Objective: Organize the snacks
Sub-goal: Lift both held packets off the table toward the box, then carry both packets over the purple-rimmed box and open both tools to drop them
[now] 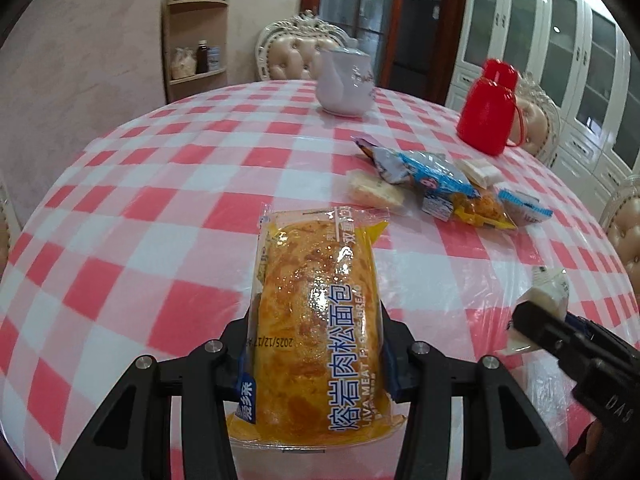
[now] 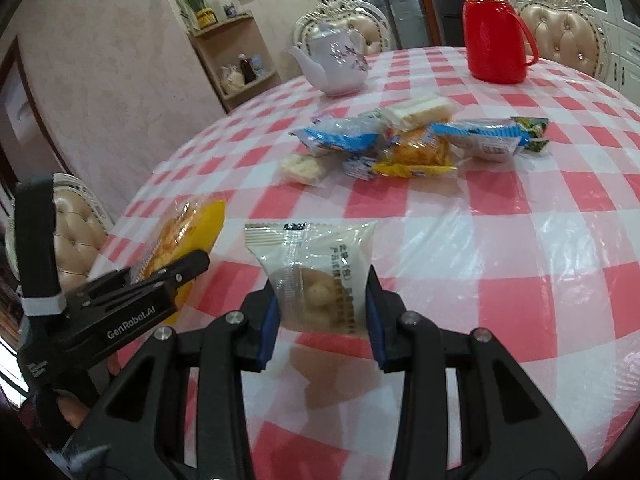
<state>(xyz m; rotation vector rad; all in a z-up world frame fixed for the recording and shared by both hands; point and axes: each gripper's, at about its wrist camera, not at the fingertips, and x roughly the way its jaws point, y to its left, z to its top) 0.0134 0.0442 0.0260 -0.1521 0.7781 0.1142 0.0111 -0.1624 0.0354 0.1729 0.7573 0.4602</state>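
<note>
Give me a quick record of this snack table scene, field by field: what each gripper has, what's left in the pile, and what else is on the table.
left gripper: shut on the lava meat floss bread
right gripper: shut on the clear pastry packet
snack pile: several wrapped snacks heaped mid-table, blue, yellow and white wrappers
teapot: white, upright, beyond the pile
red flask: upright, far side
table: pink and white checked cloth under clear plastic

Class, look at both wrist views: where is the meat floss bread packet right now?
The meat floss bread packet is clamped in the left gripper above the checked tablecloth, nearer the camera than the snack pile.
</note>
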